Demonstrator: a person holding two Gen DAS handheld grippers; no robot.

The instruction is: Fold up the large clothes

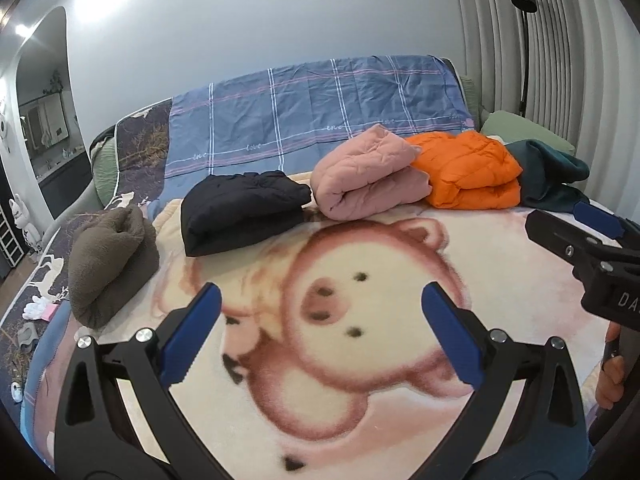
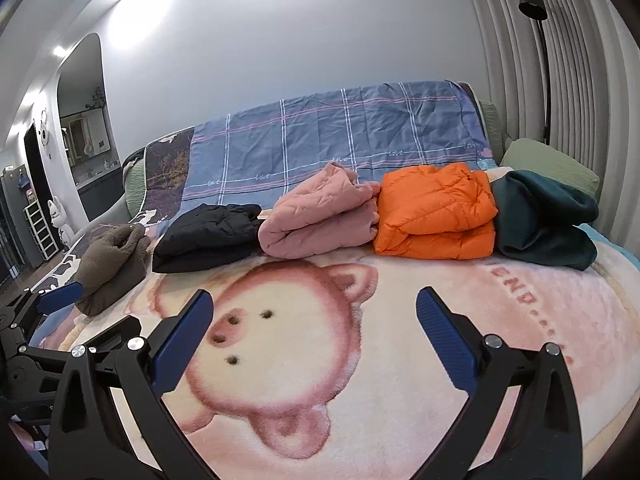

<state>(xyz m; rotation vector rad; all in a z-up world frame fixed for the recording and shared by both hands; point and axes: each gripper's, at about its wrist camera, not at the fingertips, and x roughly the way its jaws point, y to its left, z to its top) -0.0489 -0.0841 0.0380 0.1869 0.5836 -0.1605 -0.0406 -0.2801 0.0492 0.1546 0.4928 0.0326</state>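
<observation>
Several folded garments lie in a row across the bed: a brown fleece [image 1: 110, 258] [image 2: 114, 262], a black jacket [image 1: 242, 210] [image 2: 208, 236], a pink quilted jacket [image 1: 370, 174] [image 2: 324, 218], an orange puffer jacket [image 1: 466, 170] [image 2: 434, 216] and a dark teal garment [image 1: 550, 176] [image 2: 546, 218]. My left gripper [image 1: 322, 294] is open and empty above the pig-print blanket [image 1: 360, 400]. My right gripper [image 2: 314, 300] is open and empty above the same blanket [image 2: 400, 380], short of the row. The right gripper shows at the right edge of the left wrist view [image 1: 576, 236].
A blue plaid sheet [image 1: 320, 108] [image 2: 340, 136] covers the bed behind the row. A green pillow [image 2: 550, 166] lies at the far right. A black floor lamp [image 2: 538, 40] stands by the ribbed wall. Small items lie on the bed edge at left [image 1: 38, 310].
</observation>
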